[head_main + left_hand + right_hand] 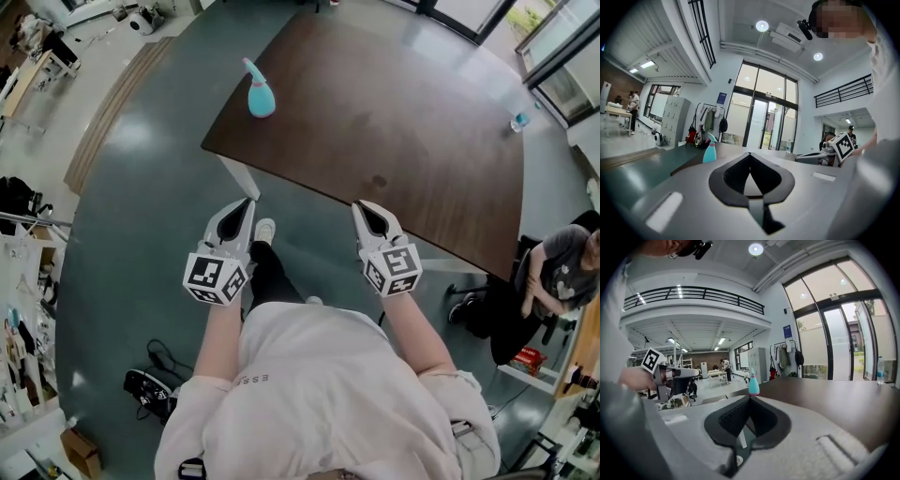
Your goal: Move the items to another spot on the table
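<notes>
**Tools closed and empty: left tool [247,204], right tool [363,208]**

Both hang side by side, jaws together with nothing between them, just short of the surface's [394,131] near edge. The spray bottle [260,95] stands at its far left corner, well apart from them. A small bottle [519,120] stands at the right edge.

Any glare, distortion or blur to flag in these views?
Head view: fisheye bend, light sheen on floor and table. Left gripper view: round dark vignette, lamp flares. Right gripper view: same vignette, bright glass doors.
</notes>
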A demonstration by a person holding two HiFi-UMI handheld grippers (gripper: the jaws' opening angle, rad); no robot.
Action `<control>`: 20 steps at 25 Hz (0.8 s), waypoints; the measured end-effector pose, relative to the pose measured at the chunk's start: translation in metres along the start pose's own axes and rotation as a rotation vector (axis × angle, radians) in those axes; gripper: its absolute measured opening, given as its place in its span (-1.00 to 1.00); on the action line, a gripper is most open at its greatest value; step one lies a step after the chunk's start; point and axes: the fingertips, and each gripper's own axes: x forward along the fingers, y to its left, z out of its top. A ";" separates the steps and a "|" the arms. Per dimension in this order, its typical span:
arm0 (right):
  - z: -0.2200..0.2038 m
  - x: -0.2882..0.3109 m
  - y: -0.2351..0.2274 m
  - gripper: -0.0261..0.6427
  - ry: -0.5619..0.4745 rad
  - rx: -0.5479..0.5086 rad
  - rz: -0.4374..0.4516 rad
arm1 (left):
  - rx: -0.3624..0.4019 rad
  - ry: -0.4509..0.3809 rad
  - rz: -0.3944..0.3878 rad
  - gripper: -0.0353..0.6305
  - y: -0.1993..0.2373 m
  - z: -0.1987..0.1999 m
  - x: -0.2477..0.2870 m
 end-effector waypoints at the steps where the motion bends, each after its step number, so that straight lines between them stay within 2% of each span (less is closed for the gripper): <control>1: 0.003 0.010 -0.001 -0.95 0.005 -0.002 -0.005 | -0.001 -0.001 -0.008 -0.85 0.009 0.004 0.009; 12: 0.045 0.139 -0.013 -0.95 0.052 0.015 -0.053 | -0.050 0.044 -0.102 -0.85 0.111 0.034 0.104; 17: 0.076 0.209 -0.012 -0.94 0.026 0.014 -0.062 | -0.046 0.057 -0.124 -0.85 0.166 0.054 0.136; 20: 0.087 0.257 -0.010 -0.95 0.005 -0.023 -0.083 | -0.039 0.071 -0.152 -0.85 0.199 0.057 0.153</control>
